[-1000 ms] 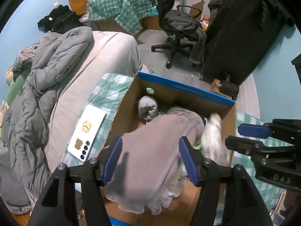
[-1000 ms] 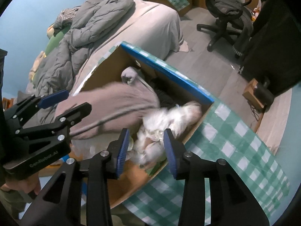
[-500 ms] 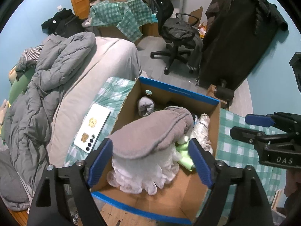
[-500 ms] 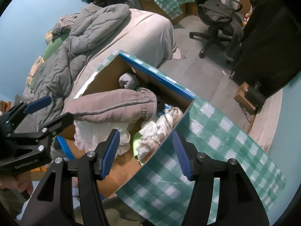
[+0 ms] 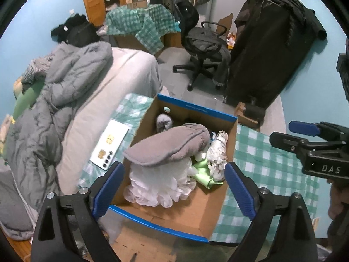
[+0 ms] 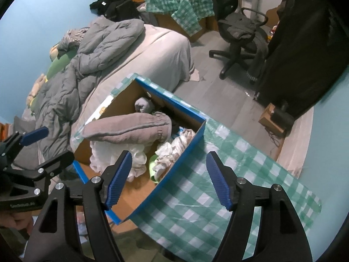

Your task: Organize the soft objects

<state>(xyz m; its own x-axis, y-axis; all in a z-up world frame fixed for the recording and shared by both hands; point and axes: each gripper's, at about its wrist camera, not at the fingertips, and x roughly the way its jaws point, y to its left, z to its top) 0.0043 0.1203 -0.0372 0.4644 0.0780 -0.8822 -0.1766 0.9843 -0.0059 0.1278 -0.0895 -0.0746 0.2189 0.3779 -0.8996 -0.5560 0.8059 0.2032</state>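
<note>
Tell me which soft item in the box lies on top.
The grey-mauve plush piece, draped across the white frilly fabric; the crumpled white-brown cloth sits beside it.

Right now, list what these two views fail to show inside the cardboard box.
- Box floor under the grey-brown folded towel and white frilly fabric: covered in both views.
- Dark item behind the towel: shadowed, unidentifiable.
- Round sticker on the far wall: too small to read.
- Green item: mostly buried under the crumpled white cloth.

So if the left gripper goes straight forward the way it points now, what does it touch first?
Most likely the frilly white fabric under the grey folded towel in the blue-edged cardboard box. The open left gripper points there, though depth is unclear.
</note>
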